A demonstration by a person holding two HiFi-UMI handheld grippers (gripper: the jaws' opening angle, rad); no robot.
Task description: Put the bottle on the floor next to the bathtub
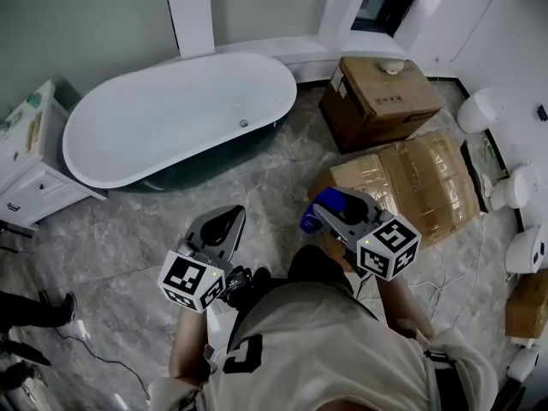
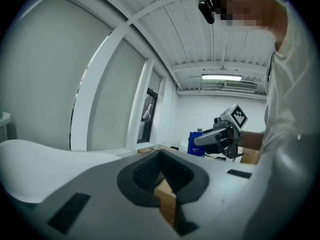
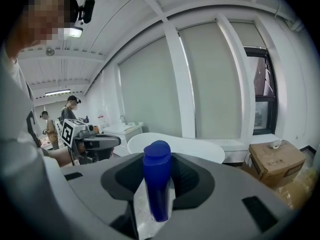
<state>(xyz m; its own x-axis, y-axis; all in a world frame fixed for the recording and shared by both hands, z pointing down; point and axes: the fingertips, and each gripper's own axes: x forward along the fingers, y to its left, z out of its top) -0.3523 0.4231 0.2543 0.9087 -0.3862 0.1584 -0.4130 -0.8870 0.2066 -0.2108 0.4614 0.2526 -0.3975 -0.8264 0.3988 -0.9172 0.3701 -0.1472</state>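
The blue bottle [image 1: 322,204] is upright between my right gripper's [image 1: 332,214] jaws, which are shut on it. It is held above the floor, right of the bathtub. In the right gripper view the bottle [image 3: 157,179] rises from the jaws of the right gripper [image 3: 159,186], with the white bathtub [image 3: 186,147] behind it. The bathtub [image 1: 96,171] stands at the upper left of the head view. My left gripper [image 1: 229,217] hovers lower left of the bottle. In its own view the left gripper [image 2: 161,173] has jaws close together with nothing between them. That view also shows the bottle [image 2: 196,144].
A cardboard box [image 1: 381,97] and a taped flat carton [image 1: 424,182] lie right of the tub. A white cabinet [image 1: 26,157] stands at the left. White fixtures [image 1: 479,110] line the right wall. A cable [image 1: 94,349] and someone's shoes [image 1: 38,311] are at the lower left.
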